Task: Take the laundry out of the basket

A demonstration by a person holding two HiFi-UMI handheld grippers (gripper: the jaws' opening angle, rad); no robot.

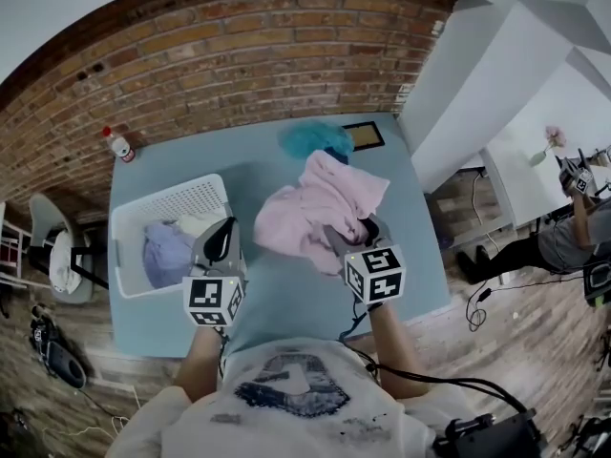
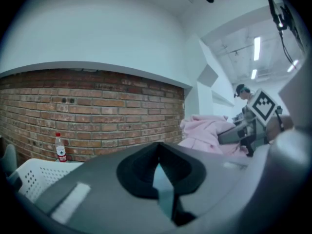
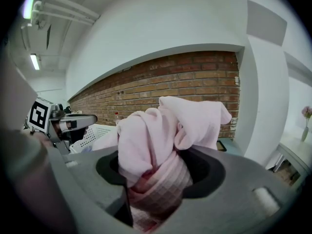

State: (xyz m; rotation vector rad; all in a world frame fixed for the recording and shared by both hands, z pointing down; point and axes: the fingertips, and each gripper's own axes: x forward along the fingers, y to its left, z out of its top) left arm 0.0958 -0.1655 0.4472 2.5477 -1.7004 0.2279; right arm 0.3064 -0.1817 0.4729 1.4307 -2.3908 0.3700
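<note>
The basket sits just to the left of my left claw, on the blue worktop. It is not empty. I count at least 2 pieces in it: a lavender cloth low against the near wall and a white one beyond it, closest to the claw tips. The left claw is clenched on nothing, its tips meeting over bare worktop.

To the right of it, my right claw is clamped on a bunched pink garment. The cloth fills the gap between the jaws and billows out ahead of and above them. Ahead of that claw, a teal cloth already lies on the worktop.

I judge this as the carry-out step, with 1 piece lifted clear of the basket. Next, I expect to set the pink garment down ahead of the right claw. The left claw must then spread and swing left into the basket for the white cloth.
</note>
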